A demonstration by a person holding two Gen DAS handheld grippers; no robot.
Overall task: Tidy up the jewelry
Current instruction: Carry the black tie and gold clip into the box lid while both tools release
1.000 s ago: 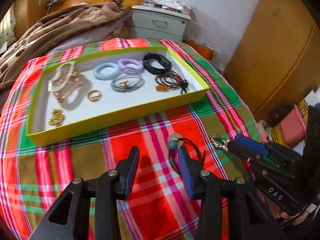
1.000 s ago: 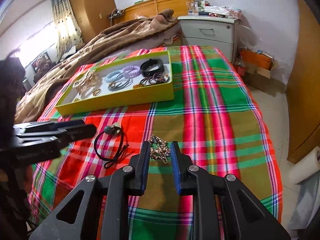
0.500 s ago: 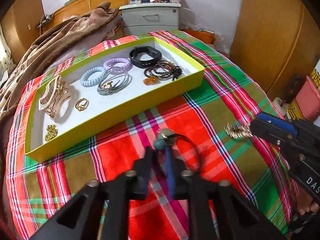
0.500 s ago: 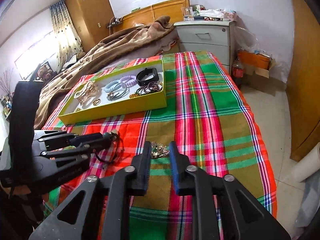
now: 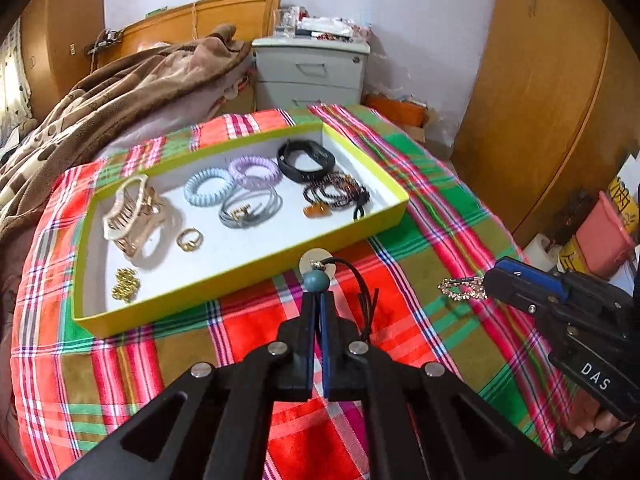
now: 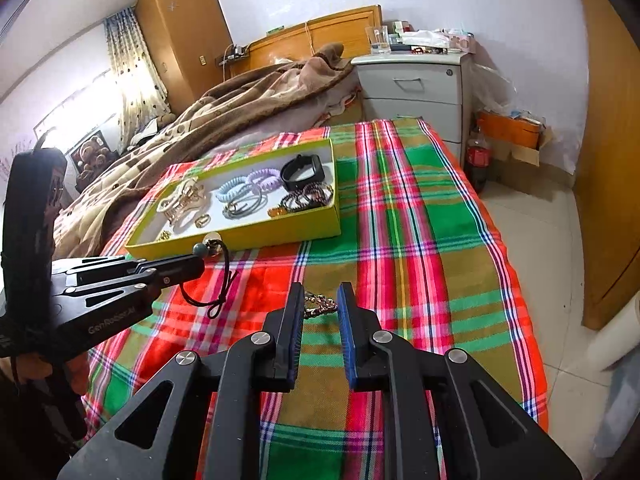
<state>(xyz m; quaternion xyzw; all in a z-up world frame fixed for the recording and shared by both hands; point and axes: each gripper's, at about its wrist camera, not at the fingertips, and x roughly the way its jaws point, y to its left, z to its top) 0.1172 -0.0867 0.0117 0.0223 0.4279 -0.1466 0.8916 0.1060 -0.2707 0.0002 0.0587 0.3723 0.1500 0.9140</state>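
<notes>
My left gripper (image 5: 318,296) is shut on a black cord necklace (image 5: 362,288) just below its teal bead (image 5: 317,280) and pale disc. The cord hangs off the plaid cloth, near the front wall of the yellow-green tray (image 5: 240,270). From the right wrist view, the left gripper (image 6: 198,261) holds the necklace (image 6: 224,276) in front of the tray (image 6: 248,240). My right gripper (image 6: 320,306) is shut on a sparkly silver chain piece (image 6: 318,304), which sticks out from the right gripper (image 5: 487,282) as a small glittering loop (image 5: 460,289) above the cloth.
The tray holds a beige hair claw (image 5: 130,216), blue and purple coil ties, a black band (image 5: 306,160), bead bracelets, a gold ring (image 5: 189,239) and a small gold piece. A brown blanket (image 5: 100,96) lies behind, with a grey nightstand (image 5: 310,74) beyond. The bed drops off to the right.
The left jaws have closed on the cord by the teal bead and lifted it off the cloth toward the tray. The right gripper still holds the silver chain, slightly higher.
</notes>
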